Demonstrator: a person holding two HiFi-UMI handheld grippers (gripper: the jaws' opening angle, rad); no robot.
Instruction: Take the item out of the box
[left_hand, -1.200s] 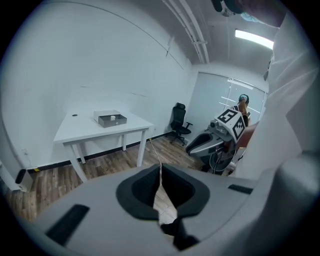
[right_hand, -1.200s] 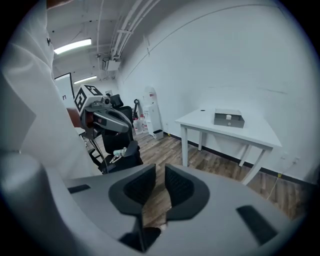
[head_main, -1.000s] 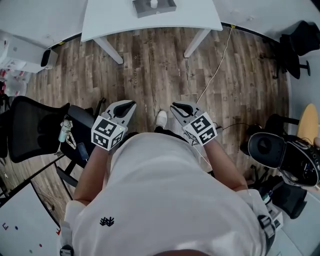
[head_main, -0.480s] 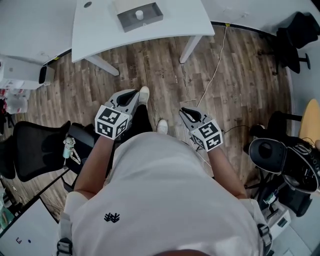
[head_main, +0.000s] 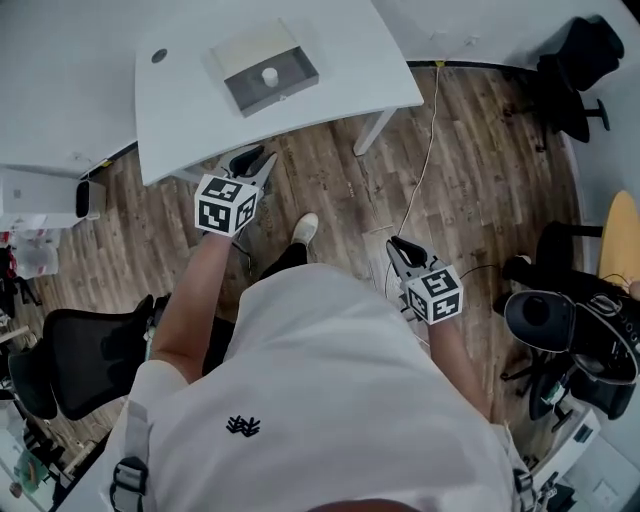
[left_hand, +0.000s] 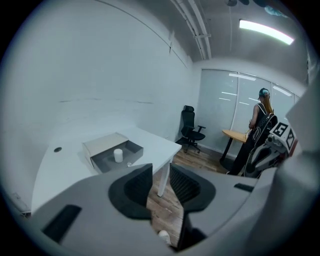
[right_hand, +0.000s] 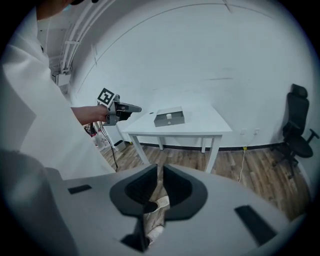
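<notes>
Left hand-held gripper (head_main: 252, 162) reaches ahead to the near edge of the table (head_main: 180, 110). Its jaws are opening with nothing between them, likely readying for a grasp. On that table sits one open box (head_main: 290, 82). One small white cylinder (head_main: 269, 75), the item to take out, stands upright inside it, untouched. Right hand-held gripper (head_main: 402, 247) hangs low over the wooden floor (head_main: 480, 180), well apart from the table, jaws almost together and empty, seemingly idle. Count: two hand-held grippers, one box, one item.
</notes>
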